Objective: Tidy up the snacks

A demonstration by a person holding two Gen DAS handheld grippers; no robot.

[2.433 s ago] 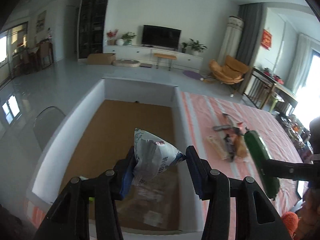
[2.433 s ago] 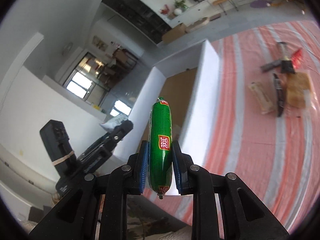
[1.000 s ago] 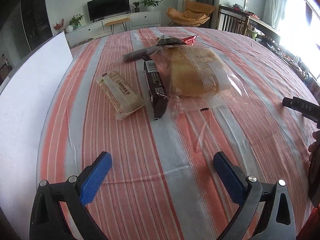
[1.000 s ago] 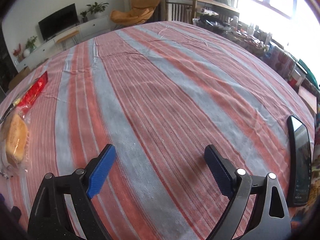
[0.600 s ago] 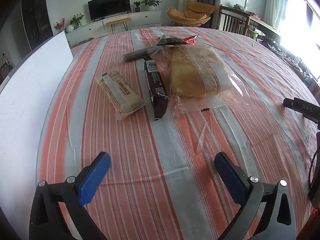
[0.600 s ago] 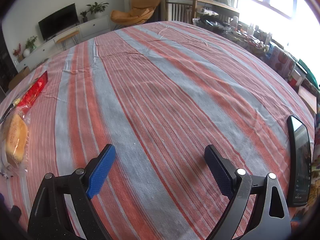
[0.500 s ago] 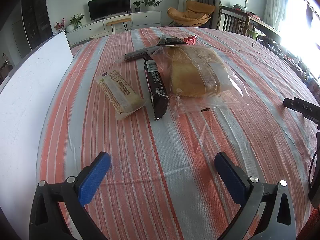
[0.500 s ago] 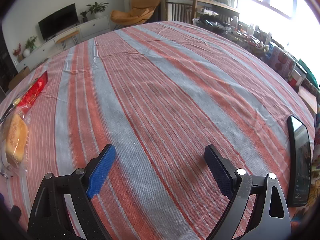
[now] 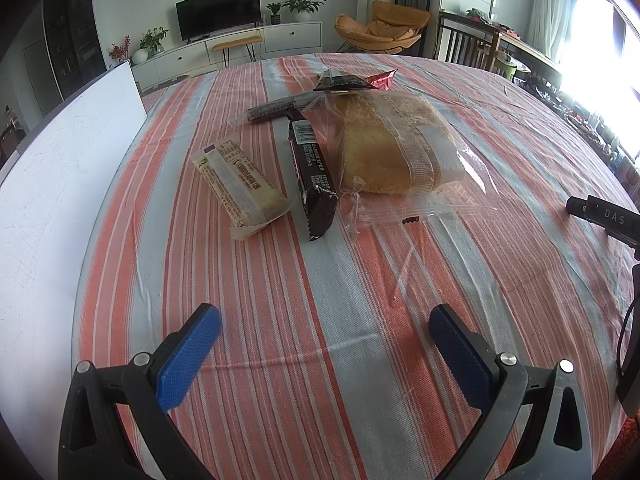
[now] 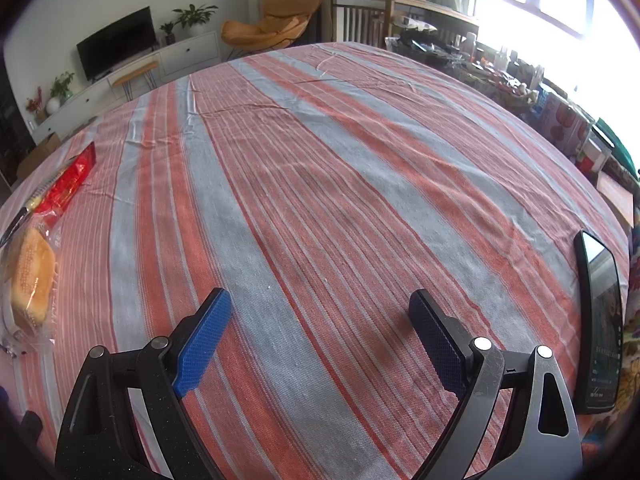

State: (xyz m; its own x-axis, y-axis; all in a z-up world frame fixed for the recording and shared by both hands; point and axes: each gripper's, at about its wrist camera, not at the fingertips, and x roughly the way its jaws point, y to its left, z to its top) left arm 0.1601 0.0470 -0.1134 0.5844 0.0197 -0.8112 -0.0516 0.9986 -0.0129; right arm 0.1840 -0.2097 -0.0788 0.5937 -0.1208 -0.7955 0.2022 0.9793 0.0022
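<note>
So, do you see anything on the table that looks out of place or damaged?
Nothing looks damaged or spilled. The snacks lie in a loose, crooked cluster: the dark wrapped bar overlaps the edge of the clear bread bag, and the pale wrapped bar lies askew beside it. A phone sits near the table's edge.

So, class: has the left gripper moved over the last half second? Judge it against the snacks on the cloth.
No. The left gripper sits open at the same spot: the dark snack bar and bagged bread keep their places in its view.
</note>
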